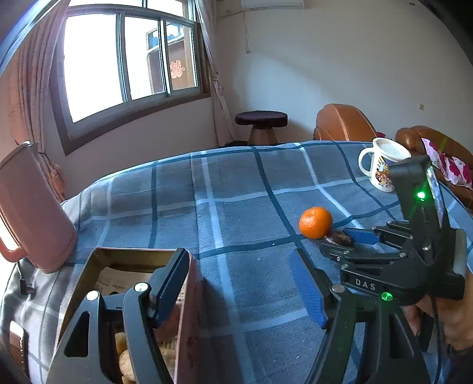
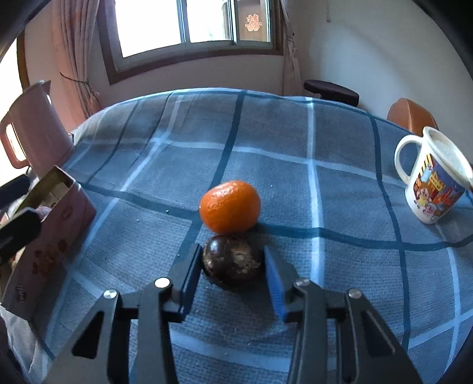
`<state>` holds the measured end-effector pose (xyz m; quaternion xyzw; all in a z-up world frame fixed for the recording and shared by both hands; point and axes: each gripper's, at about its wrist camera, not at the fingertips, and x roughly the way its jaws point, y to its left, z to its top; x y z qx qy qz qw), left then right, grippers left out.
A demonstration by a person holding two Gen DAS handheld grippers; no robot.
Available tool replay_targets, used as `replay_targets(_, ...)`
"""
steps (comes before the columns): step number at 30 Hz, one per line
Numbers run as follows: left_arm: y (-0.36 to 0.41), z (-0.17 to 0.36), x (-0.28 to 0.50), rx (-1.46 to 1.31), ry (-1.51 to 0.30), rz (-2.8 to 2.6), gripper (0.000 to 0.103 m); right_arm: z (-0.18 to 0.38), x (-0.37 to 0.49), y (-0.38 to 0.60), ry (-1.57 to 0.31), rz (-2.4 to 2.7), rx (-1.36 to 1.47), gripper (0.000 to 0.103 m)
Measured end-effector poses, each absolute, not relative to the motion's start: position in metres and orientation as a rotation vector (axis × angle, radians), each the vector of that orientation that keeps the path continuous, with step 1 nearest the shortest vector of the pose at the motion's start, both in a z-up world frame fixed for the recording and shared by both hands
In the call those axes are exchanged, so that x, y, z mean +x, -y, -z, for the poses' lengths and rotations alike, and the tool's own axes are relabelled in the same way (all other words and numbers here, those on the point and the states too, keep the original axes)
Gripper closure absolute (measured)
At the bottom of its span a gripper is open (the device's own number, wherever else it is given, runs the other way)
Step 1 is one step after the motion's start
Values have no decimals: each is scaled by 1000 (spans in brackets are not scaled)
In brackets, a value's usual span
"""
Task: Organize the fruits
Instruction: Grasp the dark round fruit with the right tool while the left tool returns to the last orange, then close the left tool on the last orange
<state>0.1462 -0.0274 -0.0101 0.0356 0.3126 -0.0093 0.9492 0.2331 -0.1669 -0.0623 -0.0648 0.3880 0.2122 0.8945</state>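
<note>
The dark brown fruit lies near the middle of the counter, touching the orange just beyond it. It sits squarely between the fingers of the right tongs, whose blue pads are at its sides, clenched on it or very nearly so. It is roundish, with no clear long axis. The left tongs hang released near the counter's left edge, by the open pink box, well apart from both fruits. A checked blue cloth covers the counter; a mug stands at the right edge, a pink jug at the left, a window behind.
</note>
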Motion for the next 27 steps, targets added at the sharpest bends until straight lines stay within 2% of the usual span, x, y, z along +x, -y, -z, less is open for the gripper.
replay_targets(8,59,20,181,77,-691,73,31,50,231,207,-716,-259,-100,58)
replay_targets(17,101,45,232,47,-790,181,31,46,239,250,-698,-137,-51,58)
replay_targets(25,106,65,261,0,-854,232,31,45,238,259,-690,-131,-7,58)
replay_targets(26,105,66,262,0,-855,235,32,45,238,259,-687,-133,-8,58)
replay_targets(27,104,68,262,3,-856,238,37,44,237,258,-682,-136,-8,58)
